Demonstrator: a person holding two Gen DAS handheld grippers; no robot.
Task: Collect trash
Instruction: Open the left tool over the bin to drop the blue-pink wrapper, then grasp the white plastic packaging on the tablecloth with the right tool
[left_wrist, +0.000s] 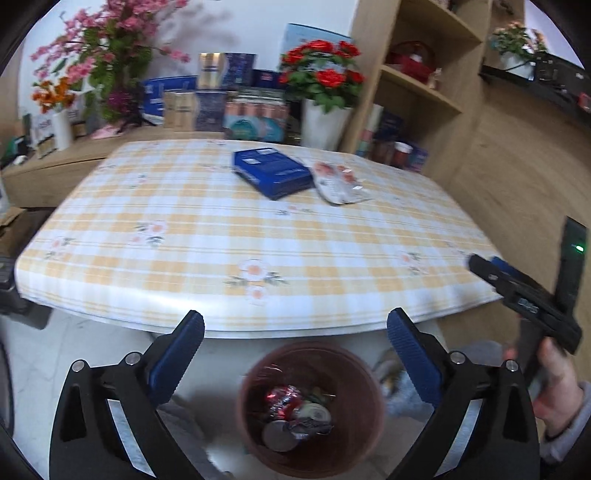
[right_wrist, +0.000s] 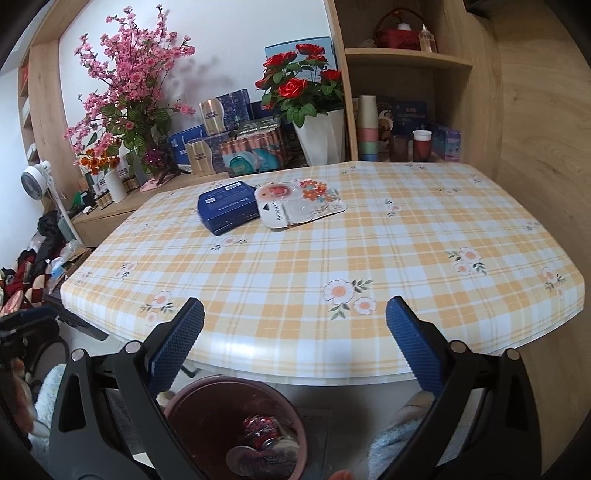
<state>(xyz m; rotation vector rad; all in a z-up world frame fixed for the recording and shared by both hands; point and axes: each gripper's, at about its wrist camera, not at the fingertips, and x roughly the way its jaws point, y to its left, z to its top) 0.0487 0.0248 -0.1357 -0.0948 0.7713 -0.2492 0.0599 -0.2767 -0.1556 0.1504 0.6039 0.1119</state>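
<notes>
A brown trash bin (left_wrist: 310, 410) stands on the floor below the table's near edge, holding a red crushed can and other litter; it also shows in the right wrist view (right_wrist: 236, 428). My left gripper (left_wrist: 295, 332) is open and empty above the bin. My right gripper (right_wrist: 295, 321) is open and empty over the table's near edge; it also shows in the left wrist view (left_wrist: 517, 291). A blue box (left_wrist: 273, 173) (right_wrist: 227, 206) and a flat flowered wrapper (left_wrist: 340, 181) (right_wrist: 299, 203) lie side by side at the far part of the table.
The table (right_wrist: 406, 258) has a yellow checked cloth. Behind it stand a rose pot (right_wrist: 321, 136), pink blossom branches (right_wrist: 129, 92), stacked boxes (right_wrist: 229, 147) and a wooden shelf unit (right_wrist: 406, 110). A small fan (right_wrist: 35, 181) and clutter are at the left.
</notes>
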